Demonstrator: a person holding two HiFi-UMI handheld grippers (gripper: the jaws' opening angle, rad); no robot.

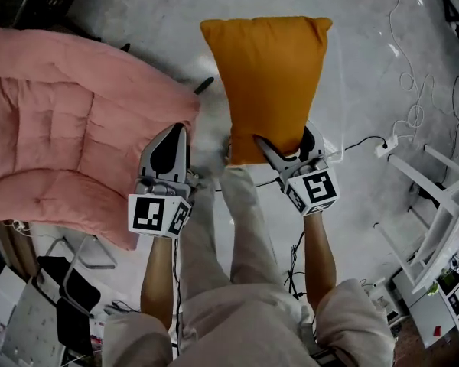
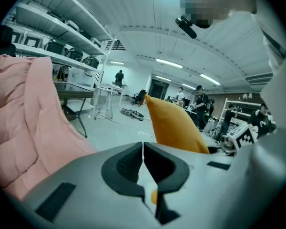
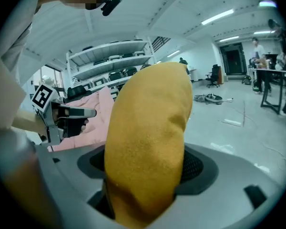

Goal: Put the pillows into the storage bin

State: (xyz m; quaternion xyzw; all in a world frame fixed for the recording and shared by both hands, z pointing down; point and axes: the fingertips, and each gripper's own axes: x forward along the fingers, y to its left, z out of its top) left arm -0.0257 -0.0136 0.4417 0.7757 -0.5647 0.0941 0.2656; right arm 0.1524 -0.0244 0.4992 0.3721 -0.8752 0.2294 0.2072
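Orange pillow [image 1: 264, 82] is clamped by its near edge in your right gripper [image 1: 284, 147] fingers, above the floor, probably so the free end enters the bin first. Left gripper [image 1: 177, 134] fingers are closed, empty, beside the pink cushion [image 1: 53, 128].

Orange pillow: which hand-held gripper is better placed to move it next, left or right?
Likely right. The right hand-held gripper grips the orange pillow at its bottom edge; the left hand-held gripper is shut, empty, beside it.

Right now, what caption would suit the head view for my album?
Right gripper holds an orange pillow by its lower edge; left gripper, shut and empty, hangs beside a pink cushion.
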